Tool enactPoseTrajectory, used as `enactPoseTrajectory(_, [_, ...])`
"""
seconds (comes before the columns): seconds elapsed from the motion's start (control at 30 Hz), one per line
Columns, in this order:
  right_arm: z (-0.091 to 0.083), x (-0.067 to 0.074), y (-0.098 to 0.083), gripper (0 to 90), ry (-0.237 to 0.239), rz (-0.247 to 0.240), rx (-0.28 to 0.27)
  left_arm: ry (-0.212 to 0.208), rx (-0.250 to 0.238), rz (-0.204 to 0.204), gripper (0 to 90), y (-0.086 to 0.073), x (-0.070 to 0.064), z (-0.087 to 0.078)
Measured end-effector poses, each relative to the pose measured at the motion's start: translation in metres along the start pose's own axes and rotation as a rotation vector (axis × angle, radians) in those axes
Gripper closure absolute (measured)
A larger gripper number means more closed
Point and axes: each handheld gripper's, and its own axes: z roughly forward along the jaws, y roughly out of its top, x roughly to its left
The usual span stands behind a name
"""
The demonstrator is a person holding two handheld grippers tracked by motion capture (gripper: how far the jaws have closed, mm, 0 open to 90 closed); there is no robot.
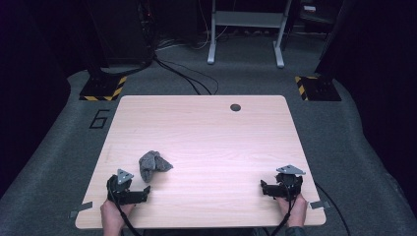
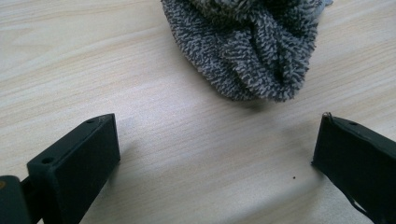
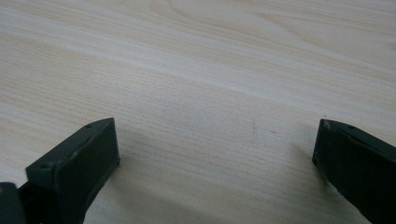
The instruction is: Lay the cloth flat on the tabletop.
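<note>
A: Now, where did the crumpled grey terry cloth (image 1: 153, 165) lie?

B: Near my left gripper (image 2: 215, 154), untouched on the pale wooden table (image 1: 206, 132); both it and my right gripper (image 3: 215, 154) stood wide open, empty.

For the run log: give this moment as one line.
left gripper: open, just short of towel | right gripper: open, over bare table | towel: crumpled, untouched

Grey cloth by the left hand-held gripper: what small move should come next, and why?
Probably ease the left hand-held gripper forward until the crumpled grey cloth sits between its jaws. They stand wide open over bare table, and the cloth's near edge lies just ahead, untouched. The right hand-held gripper, also open, rests far from it.
</note>
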Motion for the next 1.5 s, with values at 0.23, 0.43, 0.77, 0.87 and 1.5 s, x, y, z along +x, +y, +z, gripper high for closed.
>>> enactPoseTrajectory(0.23, [0.000,0.000,0.000,0.0,0.000,0.002,0.000,-0.018,0.001,-0.015,0.1,0.000,0.004,-0.001])
enactPoseTrajectory(0.43, [0.000,0.000,0.000,0.0,-0.001,0.000,0.001,-0.047,-0.022,-0.048,0.1,0.004,0.008,-0.006])
enactPoseTrajectory(0.77, [0.000,0.000,0.000,0.1,-0.001,-0.004,0.001,-0.107,-0.088,-0.036,0.2,0.036,0.002,-0.025])
enactPoseTrajectory(0.87, [0.000,0.000,0.000,0.2,0.000,-0.007,0.001,-0.117,-0.104,-0.036,0.1,0.046,0.003,-0.029])
enactPoseTrajectory(1.5, [-0.001,0.001,0.000,0.4,-0.004,-0.012,0.000,-0.170,-0.070,-0.062,12.4,0.078,0.010,0.008])
